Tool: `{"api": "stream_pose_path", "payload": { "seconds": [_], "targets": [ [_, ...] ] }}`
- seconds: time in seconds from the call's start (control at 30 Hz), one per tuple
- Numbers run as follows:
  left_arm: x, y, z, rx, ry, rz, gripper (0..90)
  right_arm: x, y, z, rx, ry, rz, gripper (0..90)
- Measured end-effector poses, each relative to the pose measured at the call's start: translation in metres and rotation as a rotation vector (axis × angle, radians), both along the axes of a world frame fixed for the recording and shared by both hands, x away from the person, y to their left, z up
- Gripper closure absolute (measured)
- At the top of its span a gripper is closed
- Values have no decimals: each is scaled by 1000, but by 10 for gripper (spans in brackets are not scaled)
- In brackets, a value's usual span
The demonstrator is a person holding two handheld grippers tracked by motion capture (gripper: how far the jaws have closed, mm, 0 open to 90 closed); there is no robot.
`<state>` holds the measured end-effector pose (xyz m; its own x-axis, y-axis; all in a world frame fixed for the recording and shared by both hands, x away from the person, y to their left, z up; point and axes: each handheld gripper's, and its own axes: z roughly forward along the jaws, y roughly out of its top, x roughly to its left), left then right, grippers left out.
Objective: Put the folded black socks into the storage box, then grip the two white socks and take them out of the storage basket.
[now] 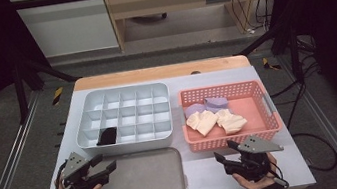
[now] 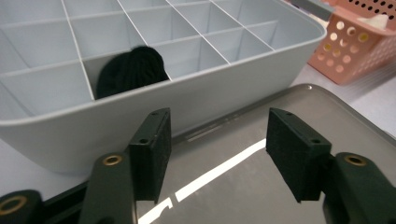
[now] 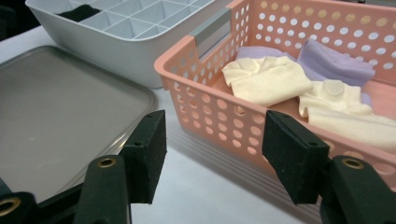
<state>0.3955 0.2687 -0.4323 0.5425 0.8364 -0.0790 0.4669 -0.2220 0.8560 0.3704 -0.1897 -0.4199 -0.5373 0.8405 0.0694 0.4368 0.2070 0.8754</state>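
One black sock filed in the organizer, four socks waiting in the basket.

We judge the sorting barely begun: beyond our left gripper (image 2: 212, 154), whose jaws stand apart with nothing between them, a rolled black sock (image 2: 132, 71) sits in a front-row cell of the grey divided organizer (image 2: 233, 88), its other cells bare. Our right gripper (image 3: 215, 156) is likewise spread and empty; just ahead of its jaws the pink basket (image 3: 205, 112) holds two cream socks (image 3: 266, 79) and two lilac ones (image 3: 334, 60), not yet moved. Under both pairs of jaws lies a grey tray (image 1: 138, 177) on the pale tabletop (image 1: 204, 175); past the table's far edge we see grey floor, dark frame posts and trailing cables.
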Motion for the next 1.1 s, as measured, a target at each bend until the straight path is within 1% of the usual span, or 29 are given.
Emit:
{"api": "stream_pose_path", "payload": {
  "seconds": [0.07,0.13,0.2,0.27,0.43,0.5,0.57,0.63,0.73,0.8,0.87,0.93,1.03,1.1],
  "targets": [
    [-1,-1,-4,5,6,5,339,2,0,2,4,4,-5,401],
    [-2,-2,-8,2,9,6,311,4,1,3,2,-2,-9,401],
    [-2,-2,-10,9,16,4,305,7,2,4,-3,-6,-16,392],
    [-3,-2,-12,6,17,13,293,9,2,6,0,-9,-26,380],
    [-5,-4,-17,12,26,27,232,19,4,13,18,-21,-47,355],
    [-6,-4,-19,20,30,24,232,25,5,16,24,-17,-51,355],
    [-8,-4,-21,16,14,33,253,30,7,19,26,-19,-56,354],
    [-9,-2,-21,14,13,35,279,35,9,22,25,-21,-58,353],
    [-9,1,-23,-2,10,25,322,42,12,27,29,-25,-60,345],
    [-9,2,-24,-7,7,23,330,46,14,29,27,-30,-59,338],
    [-10,2,-24,-6,-7,32,330,51,15,32,22,-34,-65,337],
    [-10,3,-24,-13,-1,39,345,56,17,35,25,-33,-66,336],
    [-10,3,-24,14,19,59,358,65,19,38,22,-26,-66,338],
    [-10,4,-24,16,35,68,359,72,20,40,14,-23,-65,343]
  ]
}}
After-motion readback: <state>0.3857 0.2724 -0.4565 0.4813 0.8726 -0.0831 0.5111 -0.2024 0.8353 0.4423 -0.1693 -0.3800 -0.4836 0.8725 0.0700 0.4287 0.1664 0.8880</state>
